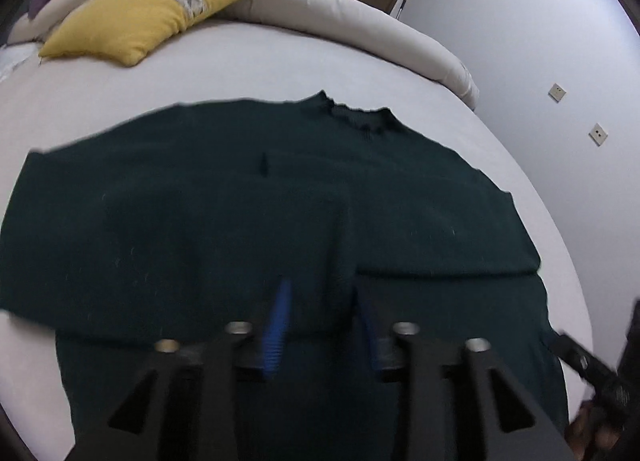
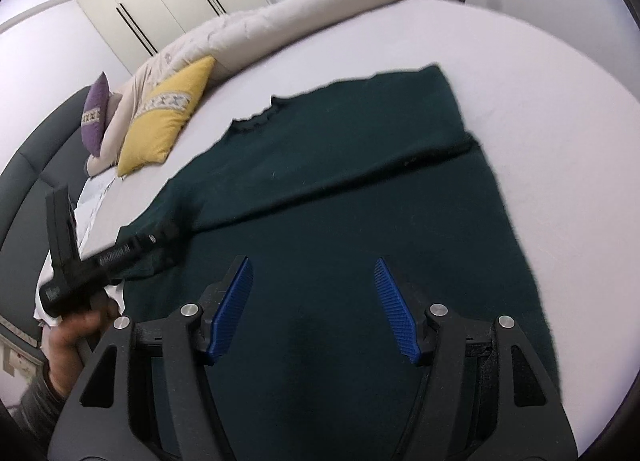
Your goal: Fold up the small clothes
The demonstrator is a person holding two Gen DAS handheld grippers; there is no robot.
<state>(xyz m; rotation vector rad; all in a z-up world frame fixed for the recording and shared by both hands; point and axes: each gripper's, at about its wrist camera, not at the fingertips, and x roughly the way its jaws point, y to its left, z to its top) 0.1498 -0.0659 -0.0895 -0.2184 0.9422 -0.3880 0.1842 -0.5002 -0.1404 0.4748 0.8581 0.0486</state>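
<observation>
Our right fingers (image 2: pixel 394 313) spread wide over the sweater (image 2: pixel 340 201) on the bed (image 2: pixel 540 101); left fingers (image 1: pixel 278 325) narrow, grip unclear. We judge it soft, limp: pinch an edge.

bare sheet (image 2: pixel 540 109) right, pillow (image 2: pixel 164 121) far left

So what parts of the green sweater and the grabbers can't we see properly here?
- Sweater hem: cut off by the bottom edge and hidden behind the gripper bodies in both wrist views.
- Left gripper: its fingers are blurred dark on dark in the left wrist view, so whether it pinches fabric is unclear.
- Right gripper: open, but whether it touches the sweater can't be told.
</observation>
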